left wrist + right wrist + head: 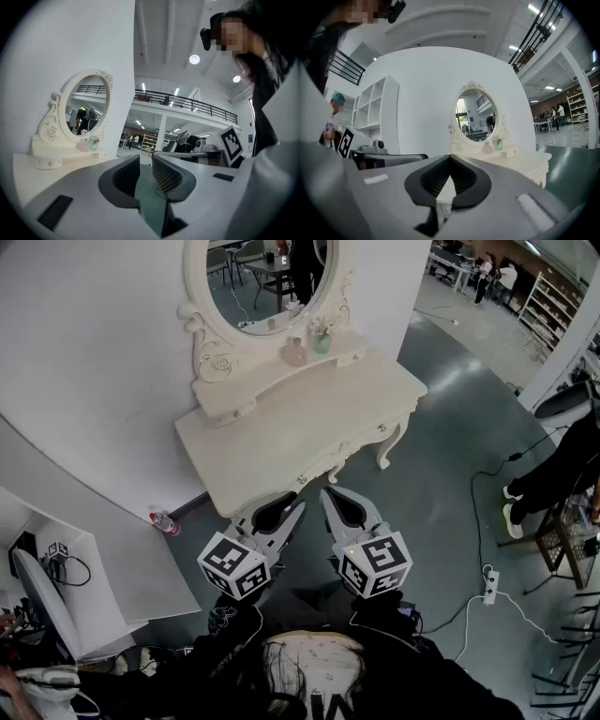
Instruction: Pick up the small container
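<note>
Currently the left gripper (278, 508) and right gripper (342, 502) are closed and empty, well short of the small container (294, 352) on the dressing table (309, 427) shelf; reaching unopened could topple it.

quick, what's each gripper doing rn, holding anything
left gripper: closed to a slim gap, holding nothing
right gripper: closed, holding nothing

Bench: your white vanity bench (309, 418) stands against the curved wall.
Mirror: an oval mirror (267, 282) in an ornate frame, upright at the bench's back.
Bottle: a red-capped bottle (163, 521) on the floor by the wall.
Power strip: a white power strip (488, 583) on the floor, right of you.
</note>
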